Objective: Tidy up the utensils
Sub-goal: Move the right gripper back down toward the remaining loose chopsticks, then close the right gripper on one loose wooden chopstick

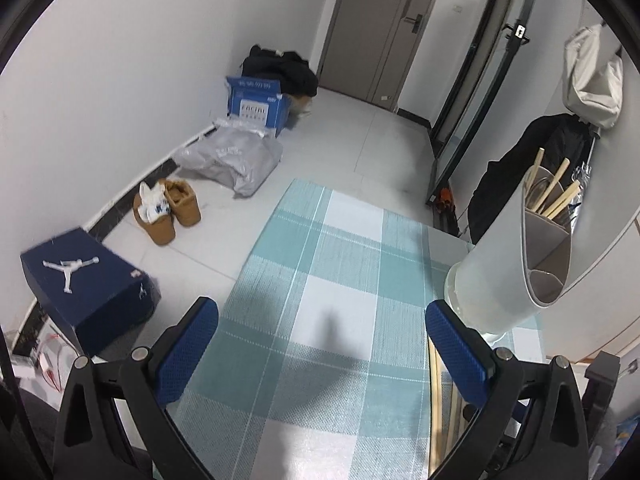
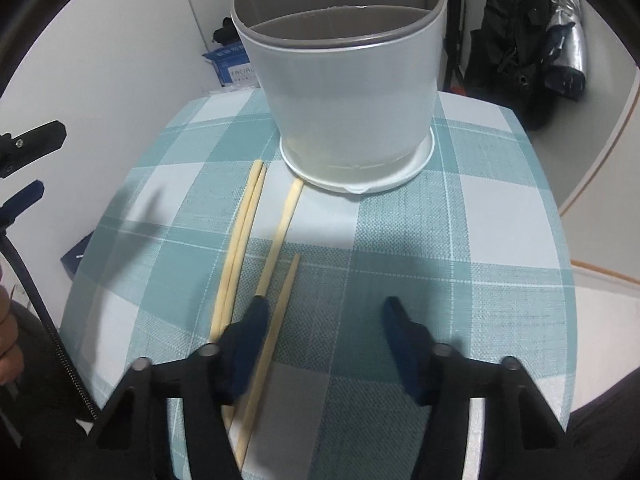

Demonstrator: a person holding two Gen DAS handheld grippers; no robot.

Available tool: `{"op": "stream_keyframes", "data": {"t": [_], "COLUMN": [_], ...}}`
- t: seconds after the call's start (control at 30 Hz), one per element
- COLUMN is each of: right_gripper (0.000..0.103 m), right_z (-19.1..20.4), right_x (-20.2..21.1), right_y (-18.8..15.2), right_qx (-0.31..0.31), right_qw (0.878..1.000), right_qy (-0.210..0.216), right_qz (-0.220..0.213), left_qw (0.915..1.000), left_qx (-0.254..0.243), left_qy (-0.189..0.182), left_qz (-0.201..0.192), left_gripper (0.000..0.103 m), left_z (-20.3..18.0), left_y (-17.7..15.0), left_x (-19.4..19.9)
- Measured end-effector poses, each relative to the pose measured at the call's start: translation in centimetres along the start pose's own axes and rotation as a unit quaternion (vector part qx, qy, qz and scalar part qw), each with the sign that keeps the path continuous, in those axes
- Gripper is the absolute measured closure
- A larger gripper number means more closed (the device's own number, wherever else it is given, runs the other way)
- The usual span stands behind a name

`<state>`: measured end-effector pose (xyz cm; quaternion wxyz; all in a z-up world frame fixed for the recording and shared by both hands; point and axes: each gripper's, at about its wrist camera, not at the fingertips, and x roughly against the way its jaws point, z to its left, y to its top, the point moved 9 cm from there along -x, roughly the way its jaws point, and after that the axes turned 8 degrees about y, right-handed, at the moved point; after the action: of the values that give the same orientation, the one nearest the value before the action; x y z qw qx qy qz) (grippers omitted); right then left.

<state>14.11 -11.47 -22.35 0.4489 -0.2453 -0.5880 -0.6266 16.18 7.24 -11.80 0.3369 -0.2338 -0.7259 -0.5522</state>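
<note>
A white utensil holder (image 2: 348,92) with grey dividers stands on the teal checked tablecloth (image 2: 460,240). In the left wrist view the holder (image 1: 508,272) has several wooden chopsticks (image 1: 556,188) in its far compartment. Several loose wooden chopsticks (image 2: 240,248) lie on the cloth in front of the holder. My right gripper (image 2: 324,312) is open just above the cloth, its left finger (image 2: 256,312) over the chopsticks. My left gripper (image 1: 320,320) is open and empty above the cloth, left of the holder; chopsticks (image 1: 436,400) show by its right finger.
The table edge falls off to the left. On the floor are a dark blue shoebox (image 1: 88,284), brown boots (image 1: 168,212), a grey plastic bag (image 1: 232,156) and a blue carton (image 1: 258,100). Black bags (image 2: 516,40) stand behind the table on the right.
</note>
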Motion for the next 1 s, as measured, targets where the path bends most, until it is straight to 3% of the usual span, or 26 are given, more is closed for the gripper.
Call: {"op": "stream_keyframes", "data": {"t": [0.27, 0.4, 0.6, 0.87, 1.0], "right_gripper": [0.076, 0.095, 0.099, 0.098, 0.096], "right_z": [1.8, 2.6, 3.0, 3.2, 3.8], "right_x": [-0.9, -1.1, -1.3, -1.1, -1.6], "right_y": [0.4, 0.6, 0.6, 0.7, 0.5], "right_qx": [0.068, 0.084, 0.089, 0.151, 0.185], "right_qw": [0.997, 0.996, 0.993, 0.982, 0.978], "right_qy": [-0.030, -0.014, 0.043, 0.042, 0.033], "right_qz": [0.018, 0.026, 0.067, 0.101, 0.094], "left_qw": [0.9999, 0.9999, 0.9998, 0.9997, 0.9992], "left_qx": [0.005, -0.001, 0.002, -0.001, 0.002], "left_qy": [0.009, 0.016, 0.012, 0.021, 0.023], "left_qz": [0.004, 0.006, 0.013, 0.014, 0.032], "left_gripper": [0.001, 0.001, 0.001, 0.001, 0.001], "left_z": [0.3, 0.5, 0.5, 0.8, 1.1], "left_y": [0.1, -0.2, -0.3, -0.5, -1.5], "left_x": [-0.4, -0.6, -0.8, -1.1, -1.7]}}
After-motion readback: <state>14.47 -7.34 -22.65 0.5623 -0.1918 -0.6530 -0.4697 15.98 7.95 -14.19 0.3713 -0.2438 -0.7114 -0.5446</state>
